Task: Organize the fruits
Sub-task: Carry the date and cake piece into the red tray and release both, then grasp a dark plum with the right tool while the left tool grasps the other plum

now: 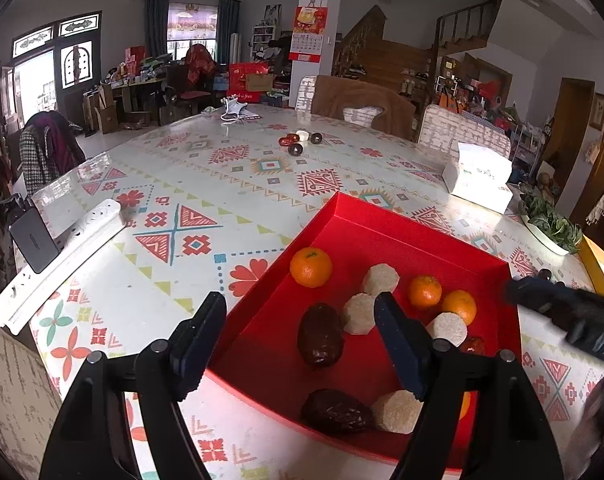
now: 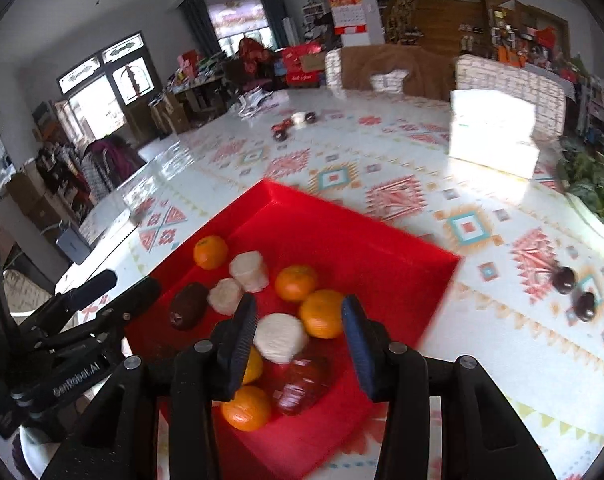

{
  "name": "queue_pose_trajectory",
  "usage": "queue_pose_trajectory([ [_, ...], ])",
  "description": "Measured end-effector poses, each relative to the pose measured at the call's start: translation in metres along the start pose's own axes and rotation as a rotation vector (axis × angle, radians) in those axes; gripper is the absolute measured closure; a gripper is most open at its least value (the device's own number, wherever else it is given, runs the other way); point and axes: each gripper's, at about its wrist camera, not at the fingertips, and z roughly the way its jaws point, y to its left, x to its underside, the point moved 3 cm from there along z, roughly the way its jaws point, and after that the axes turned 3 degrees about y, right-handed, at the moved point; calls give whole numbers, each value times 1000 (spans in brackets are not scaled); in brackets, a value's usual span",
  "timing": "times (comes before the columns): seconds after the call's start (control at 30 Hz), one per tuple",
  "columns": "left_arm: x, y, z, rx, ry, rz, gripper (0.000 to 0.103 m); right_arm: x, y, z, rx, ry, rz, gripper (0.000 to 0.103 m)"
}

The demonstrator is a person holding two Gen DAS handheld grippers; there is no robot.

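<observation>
A red tray [image 1: 381, 216] [image 2: 381, 252] on the patterned table holds several oranges [image 1: 310, 267] [image 2: 292, 282], white peeled chunks [image 1: 380, 279] [image 2: 280, 338] and dark brown dates [image 1: 320, 334] [image 2: 188, 310]. My left gripper [image 1: 302, 340] [image 2: 114, 292] hovers open across the tray's near-left wall, one finger outside it and the other above the fruit, gripping nothing. Over the tray's near corner my right gripper [image 2: 300, 340] [image 1: 561, 312] is open; a white chunk and a red date [image 2: 302, 380] lie below the gap, untouched. Loose dark fruits [image 2: 563, 280] rest right of the tray, with more far across the table [image 1: 300, 142].
A white tissue box [image 1: 477, 178] [image 2: 493, 132] stands beyond the tray on the right. A dish of greens [image 1: 549, 224] sits at the right edge. A power strip [image 1: 62, 260] with a dark device [image 1: 34, 240] lies along the left edge. Chairs line the far side.
</observation>
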Motion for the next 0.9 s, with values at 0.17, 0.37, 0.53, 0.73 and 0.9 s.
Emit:
queue_pose_trajectory([
  [0.17, -2, 13, -7, -2, -18, -42, 27, -4, -62, -52, 147, -103, 72, 55],
  [0.37, -4, 12, -12, 40, -34, -69, 27, 9, -162, -99, 285, -136, 276, 54],
  [0.53, -4, -1, -13, 55, -28, -37, 27, 28, -202, -93, 296, -97, 378, 54],
  [0.73, -6, -17, -20, 77, -27, -2, 27, 33, -220, -53, 304, -25, 370, 54],
  [0.9, -9, -36, -22, 88, -29, 42, 26, 28, -229, -28, 337, 2, 350, 54],
])
